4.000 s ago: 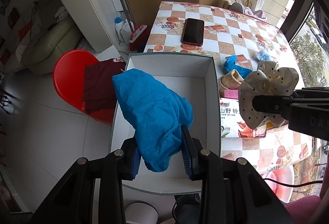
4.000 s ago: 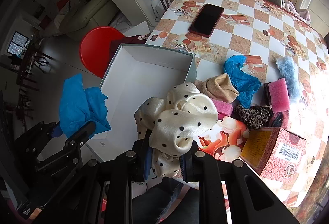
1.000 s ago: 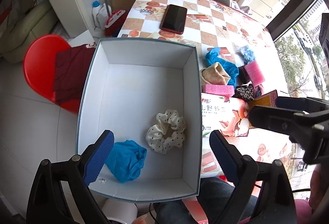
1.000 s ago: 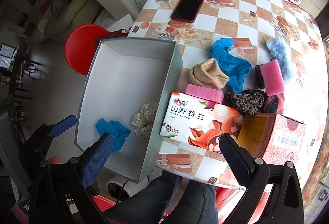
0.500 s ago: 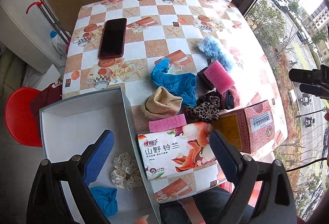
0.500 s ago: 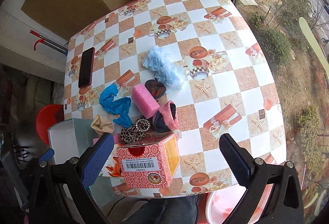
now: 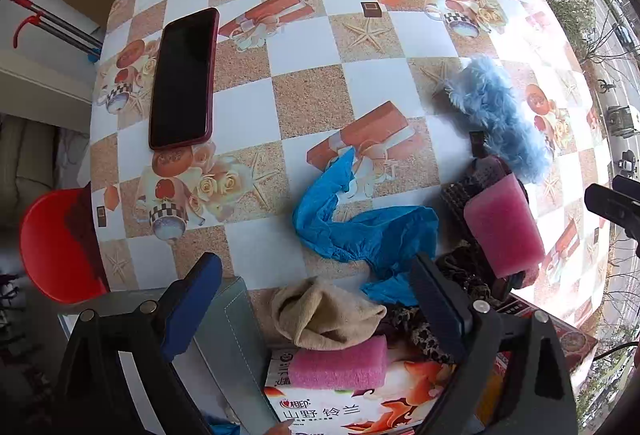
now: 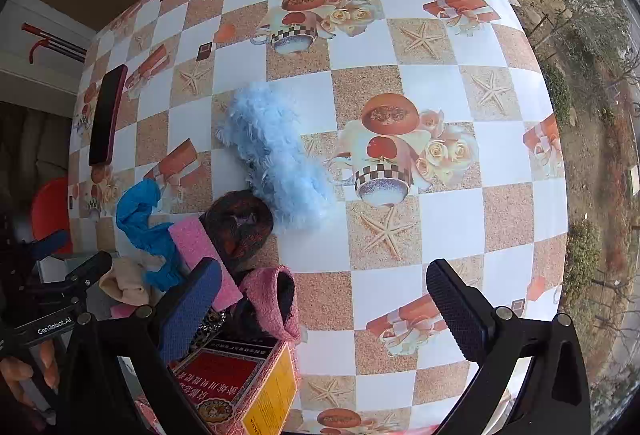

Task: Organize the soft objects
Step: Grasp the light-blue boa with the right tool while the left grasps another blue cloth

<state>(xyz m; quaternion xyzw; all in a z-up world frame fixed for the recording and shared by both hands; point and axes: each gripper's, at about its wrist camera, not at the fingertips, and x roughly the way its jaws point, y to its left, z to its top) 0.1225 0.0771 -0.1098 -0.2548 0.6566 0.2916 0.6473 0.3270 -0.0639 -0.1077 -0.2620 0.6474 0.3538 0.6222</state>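
My left gripper (image 7: 316,299) is open and empty, above a beige cloth (image 7: 324,315) and a blue cloth (image 7: 360,227) on the table. Two pink sponges (image 7: 502,225) (image 7: 338,365), a fluffy light-blue item (image 7: 496,115) and a leopard-print scrunchie (image 7: 424,331) lie nearby. The grey box's rim (image 7: 236,347) shows at lower left. My right gripper (image 8: 324,307) is open and empty, above the table beside a pink knitted item (image 8: 272,299), a dark scrunchie (image 8: 240,227) and the fluffy blue item (image 8: 276,163).
A dark phone (image 7: 184,79) lies at the table's left. A tissue pack (image 7: 328,407) and a red carton (image 8: 236,379) stand at the near edge. A red stool (image 7: 56,243) is on the floor to the left. A window is on the right.
Both grippers let go of the blue cloth and dotted scrunchie in the box, opened, and moved right and forward, closer over the soft items on the table.
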